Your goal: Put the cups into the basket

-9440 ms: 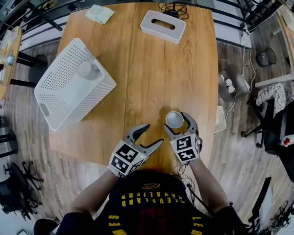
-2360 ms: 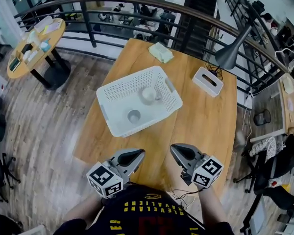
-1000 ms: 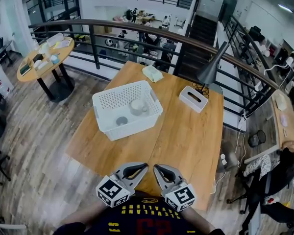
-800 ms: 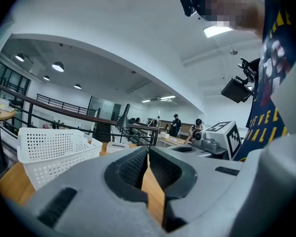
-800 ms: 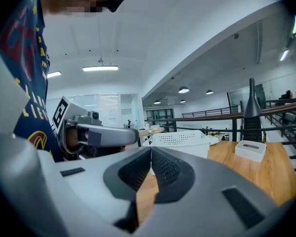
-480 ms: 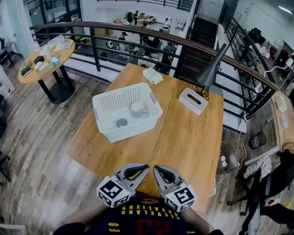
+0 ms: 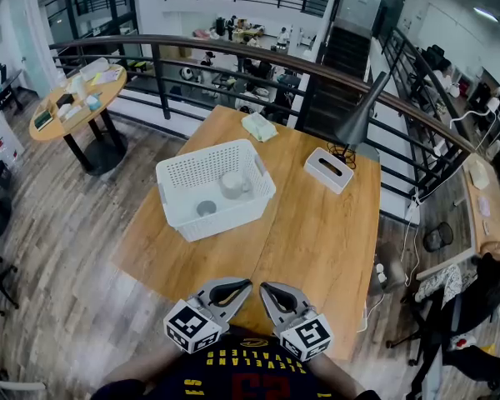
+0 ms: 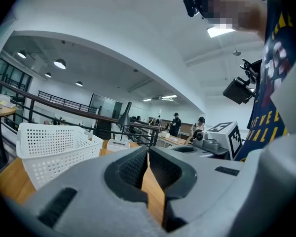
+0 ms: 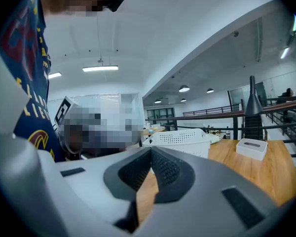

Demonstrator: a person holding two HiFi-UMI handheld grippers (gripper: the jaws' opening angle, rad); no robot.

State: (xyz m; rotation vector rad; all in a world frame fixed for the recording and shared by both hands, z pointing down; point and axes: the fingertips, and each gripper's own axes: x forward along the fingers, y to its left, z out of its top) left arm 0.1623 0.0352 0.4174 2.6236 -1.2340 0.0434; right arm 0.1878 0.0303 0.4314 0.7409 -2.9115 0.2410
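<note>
Both cups already lie in the basket (image 7: 177, 179), a white perforated tub on the left half of the table (image 7: 321, 232). The pale cup (image 7: 233, 183) sits toward the basket's far right side, and the grey cup (image 7: 206, 209) is nearer its front wall, apart from the first. In the head view the left gripper (image 7: 243, 285) and right gripper (image 7: 267, 288) hover side by side over the table's near edge, close to the person's chest. Their tips point toward the basket but stay well apart from it. Each has its jaws pressed together with nothing between them. The left gripper view shows the ribbed pads meeting at the tip of the left gripper (image 8: 148, 151), with only a sliver of wood visible below the join. The basket (image 8: 54, 149) stands off to its left there, and the right gripper (image 8: 222, 141) shows at the right. In the right gripper view the right gripper (image 9: 151, 149) is likewise closed tip to tip and empty, with the basket (image 9: 180, 139) beyond it. A tissue box (image 7: 328, 169) sits toward the table's far right and a folded cloth (image 7: 259, 127) lies at the far edge, behind the basket. A dark lamp (image 7: 360, 117) rises just past the box. A round table (image 7: 71, 98) stands apart on the floor at the left.
</note>
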